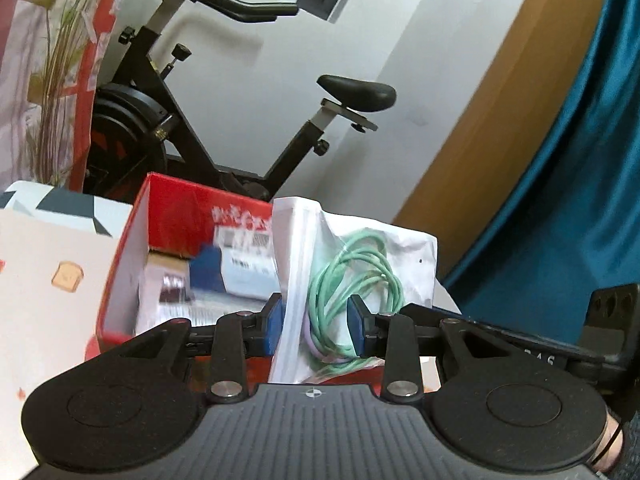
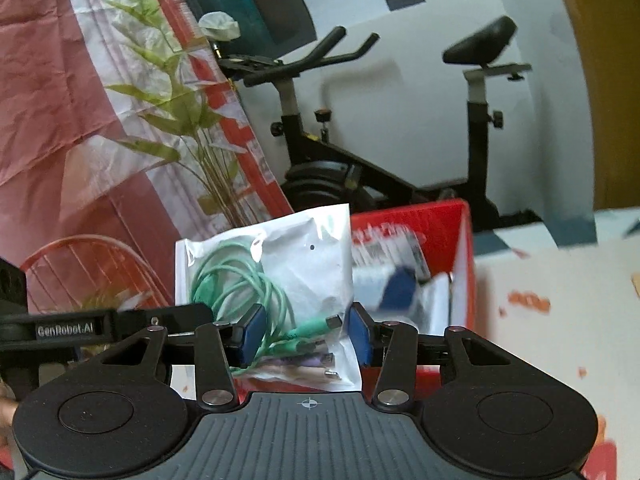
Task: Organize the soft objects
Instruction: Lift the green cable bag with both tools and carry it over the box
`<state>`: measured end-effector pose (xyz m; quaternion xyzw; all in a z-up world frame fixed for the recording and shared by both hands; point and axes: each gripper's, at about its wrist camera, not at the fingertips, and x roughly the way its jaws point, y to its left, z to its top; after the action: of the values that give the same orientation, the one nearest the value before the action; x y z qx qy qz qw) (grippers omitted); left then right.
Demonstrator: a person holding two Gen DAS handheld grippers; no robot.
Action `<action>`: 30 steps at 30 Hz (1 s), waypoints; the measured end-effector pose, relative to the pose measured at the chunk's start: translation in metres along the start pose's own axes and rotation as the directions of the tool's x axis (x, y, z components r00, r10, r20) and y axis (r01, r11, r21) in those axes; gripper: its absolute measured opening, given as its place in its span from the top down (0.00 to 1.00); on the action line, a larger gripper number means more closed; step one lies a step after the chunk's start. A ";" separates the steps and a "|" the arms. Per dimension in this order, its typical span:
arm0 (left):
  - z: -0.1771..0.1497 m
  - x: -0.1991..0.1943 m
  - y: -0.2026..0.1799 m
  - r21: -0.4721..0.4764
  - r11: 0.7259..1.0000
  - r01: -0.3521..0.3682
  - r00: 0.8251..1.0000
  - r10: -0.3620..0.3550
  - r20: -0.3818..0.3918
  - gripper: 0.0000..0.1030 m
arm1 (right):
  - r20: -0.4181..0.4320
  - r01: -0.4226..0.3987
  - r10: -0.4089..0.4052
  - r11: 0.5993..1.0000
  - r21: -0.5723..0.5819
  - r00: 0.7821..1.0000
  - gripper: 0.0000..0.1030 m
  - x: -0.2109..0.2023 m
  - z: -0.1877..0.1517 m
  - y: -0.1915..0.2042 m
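Observation:
A white plastic bag (image 1: 372, 248) with a coiled green cable (image 1: 352, 276) inside hangs in the air between both grippers. In the left wrist view, my left gripper (image 1: 316, 328) is shut on the bag's lower part, its blue pads (image 1: 274, 320) pressing both sides. The right wrist view shows the same bag (image 2: 308, 248), its green cable (image 2: 236, 280) and purple plugs, with my right gripper (image 2: 306, 336) shut on it too. Behind the bag stands an open red box (image 1: 180, 208) holding several packets, which also appears in the right wrist view as the red box (image 2: 432, 216).
A table with a white patterned cloth (image 1: 40, 288) carries the red box. Behind it stand a black exercise bike (image 1: 160, 128) and a tall green plant (image 2: 172, 100). A blue curtain (image 1: 580, 160) and a wooden panel (image 1: 500, 100) lie to the right. A red wire chair (image 2: 88, 264) is at lower left.

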<state>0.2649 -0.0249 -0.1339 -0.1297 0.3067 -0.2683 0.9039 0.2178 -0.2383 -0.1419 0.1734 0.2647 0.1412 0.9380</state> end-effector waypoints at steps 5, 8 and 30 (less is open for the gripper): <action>0.029 0.026 0.016 -0.013 1.000 -0.016 0.999 0.015 -0.053 0.65 | -0.018 0.021 -0.021 0.999 0.028 1.000 0.59 0.031 0.024 -0.004; 0.032 0.046 0.024 -0.002 0.999 -0.046 0.996 0.046 -0.080 0.65 | -0.065 0.048 -0.045 0.998 0.050 0.997 0.59 0.056 0.030 -0.012; 0.033 0.148 0.042 0.235 0.956 -0.174 0.896 0.252 -0.366 0.65 | -0.424 0.236 -0.238 0.970 -0.057 0.874 0.59 0.187 0.028 -0.039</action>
<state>0.4014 -0.0716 -0.1968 0.0509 0.4657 -0.2167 0.8565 0.3934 -0.2137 -0.2184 0.1030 0.4829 0.0603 0.8675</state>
